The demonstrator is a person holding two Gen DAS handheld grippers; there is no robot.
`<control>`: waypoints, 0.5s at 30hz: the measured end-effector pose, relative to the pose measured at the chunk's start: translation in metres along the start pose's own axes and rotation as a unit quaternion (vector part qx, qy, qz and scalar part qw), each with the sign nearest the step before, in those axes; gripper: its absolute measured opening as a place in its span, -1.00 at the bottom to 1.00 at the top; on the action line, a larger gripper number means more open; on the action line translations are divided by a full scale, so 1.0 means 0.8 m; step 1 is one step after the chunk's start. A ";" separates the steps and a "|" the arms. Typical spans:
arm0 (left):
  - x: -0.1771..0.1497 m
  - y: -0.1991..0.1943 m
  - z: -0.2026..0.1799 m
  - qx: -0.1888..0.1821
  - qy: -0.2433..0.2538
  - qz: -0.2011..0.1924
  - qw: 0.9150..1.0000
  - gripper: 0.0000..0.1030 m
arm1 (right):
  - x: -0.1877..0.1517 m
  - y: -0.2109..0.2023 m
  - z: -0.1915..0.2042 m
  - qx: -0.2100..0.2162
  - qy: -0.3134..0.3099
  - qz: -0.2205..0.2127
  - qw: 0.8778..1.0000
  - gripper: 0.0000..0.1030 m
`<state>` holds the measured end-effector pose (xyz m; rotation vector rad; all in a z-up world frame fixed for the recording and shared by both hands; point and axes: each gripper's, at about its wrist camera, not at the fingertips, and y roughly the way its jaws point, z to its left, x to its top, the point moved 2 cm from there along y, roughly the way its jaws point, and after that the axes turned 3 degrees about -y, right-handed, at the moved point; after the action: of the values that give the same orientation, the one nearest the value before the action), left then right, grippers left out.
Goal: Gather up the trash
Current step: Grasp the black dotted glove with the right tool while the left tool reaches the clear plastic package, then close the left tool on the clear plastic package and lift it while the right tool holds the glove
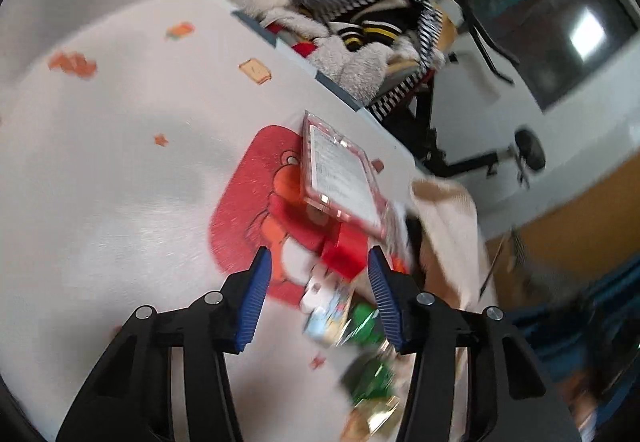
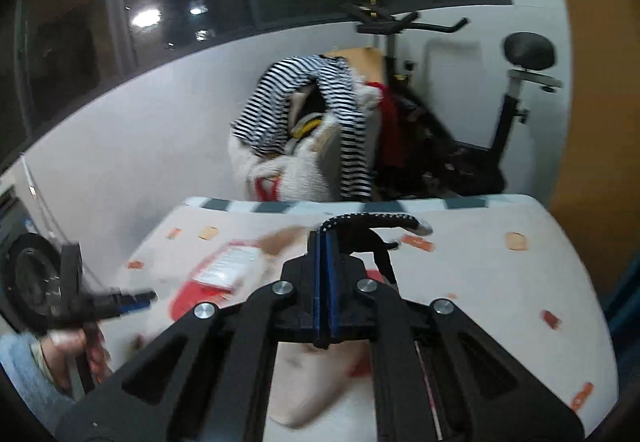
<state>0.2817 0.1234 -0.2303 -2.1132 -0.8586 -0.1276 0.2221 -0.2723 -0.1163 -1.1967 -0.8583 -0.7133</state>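
Observation:
In the left wrist view my left gripper (image 1: 319,256) hangs open over a white bed sheet (image 1: 120,181) printed with a red cartoon. Between and below its blue pads (image 1: 256,294) lie blurred wrappers: a white and colourful one (image 1: 326,306) and green ones (image 1: 366,326). The pads touch nothing that I can see. A red item (image 1: 344,252) and a pink-edged plastic package (image 1: 340,177) lie just beyond. My right gripper (image 2: 325,238) is shut on a black dotted strap (image 2: 372,219). A beige bag (image 2: 316,382) hangs blurred beneath it.
A pile of clothes with a striped shirt (image 2: 320,101) stands beyond the bed's far edge. An exercise bike (image 2: 516,89) is behind it by the wall. A person's hand (image 2: 64,346) holds the left gripper at the bed's left side. The beige bag (image 1: 444,226) lies right of the wrappers.

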 end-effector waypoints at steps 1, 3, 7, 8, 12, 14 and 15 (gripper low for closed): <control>0.008 0.013 0.002 -0.008 -0.023 0.002 1.000 -0.06 | -0.009 -0.001 -0.009 -0.008 0.003 0.008 1.000 -0.86; 0.020 0.031 0.002 -0.015 -0.047 0.003 0.999 -0.06 | -0.027 -0.002 -0.028 -0.018 0.019 0.023 0.999 -0.86; 0.036 0.067 0.001 -0.007 -0.065 0.017 0.998 -0.06 | -0.051 -0.011 -0.054 -0.030 0.051 0.030 0.998 -0.86; 0.039 0.077 0.002 0.000 -0.068 0.021 0.997 -0.06 | -0.055 -0.014 -0.059 -0.032 0.057 0.031 0.997 -0.86; 0.047 0.099 0.011 0.010 -0.087 0.025 0.996 -0.06 | -0.066 -0.025 -0.074 -0.042 0.072 0.029 0.996 -0.86; 0.049 0.105 0.015 0.009 -0.093 0.026 0.995 -0.08 | -0.069 -0.030 -0.078 -0.046 0.079 0.027 0.995 -0.86; 0.050 0.108 0.017 0.009 -0.095 0.025 0.995 -0.29 | -0.070 -0.033 -0.081 -0.048 0.084 0.026 0.995 -0.86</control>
<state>0.3624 0.1180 -0.2814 -2.1535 -0.9129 0.1095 0.1835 -0.3396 -0.1609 -1.2211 -0.6576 -0.8069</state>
